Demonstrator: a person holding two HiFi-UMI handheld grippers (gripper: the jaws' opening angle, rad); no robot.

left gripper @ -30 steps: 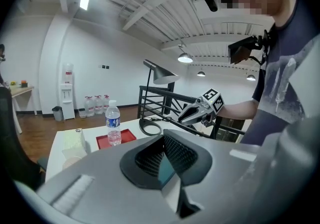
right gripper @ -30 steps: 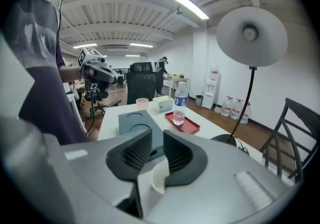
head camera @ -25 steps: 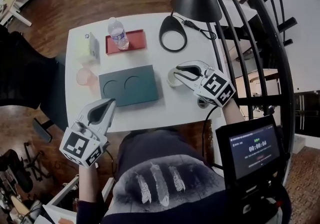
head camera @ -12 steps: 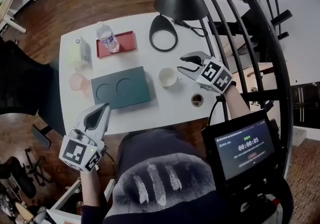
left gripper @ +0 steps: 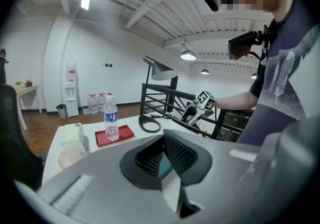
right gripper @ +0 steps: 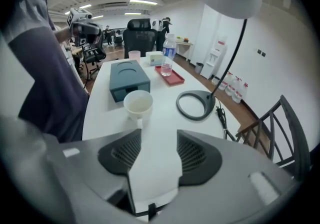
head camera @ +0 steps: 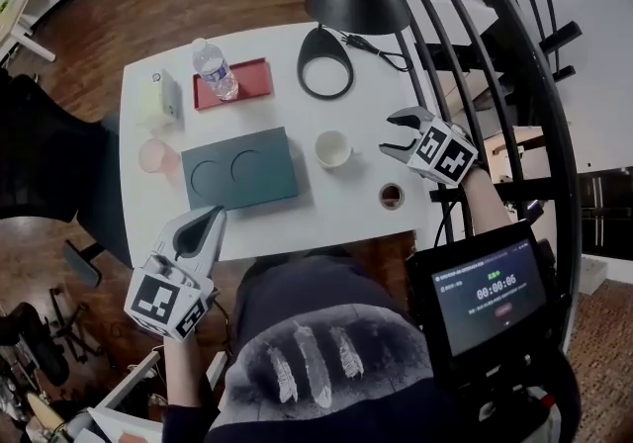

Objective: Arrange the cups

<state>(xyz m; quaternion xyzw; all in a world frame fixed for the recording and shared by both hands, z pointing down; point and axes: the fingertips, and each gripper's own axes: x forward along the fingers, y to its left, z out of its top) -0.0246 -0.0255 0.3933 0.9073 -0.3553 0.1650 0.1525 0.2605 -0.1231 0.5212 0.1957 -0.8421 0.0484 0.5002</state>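
Toward the left of the table a pink cup (head camera: 158, 155) stands beside a teal holder (head camera: 237, 169). Its two round recesses are empty, so arranging looks barely begun. At lower left, the left gripper (head camera: 212, 216) is closed on nothing. At centre stands a white cup (head camera: 332, 148). Just right of it, the right gripper (head camera: 395, 133) has just been opening its jaws, with nothing between them. Below it sits a small dark ring (head camera: 392, 197), possibly another cup.

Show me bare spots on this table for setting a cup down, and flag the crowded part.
Bare: the near strip between the teal holder and the table edge; the patch between lamp base and white cup. Crowded: far left, around tissue box, pink cup and red tray.
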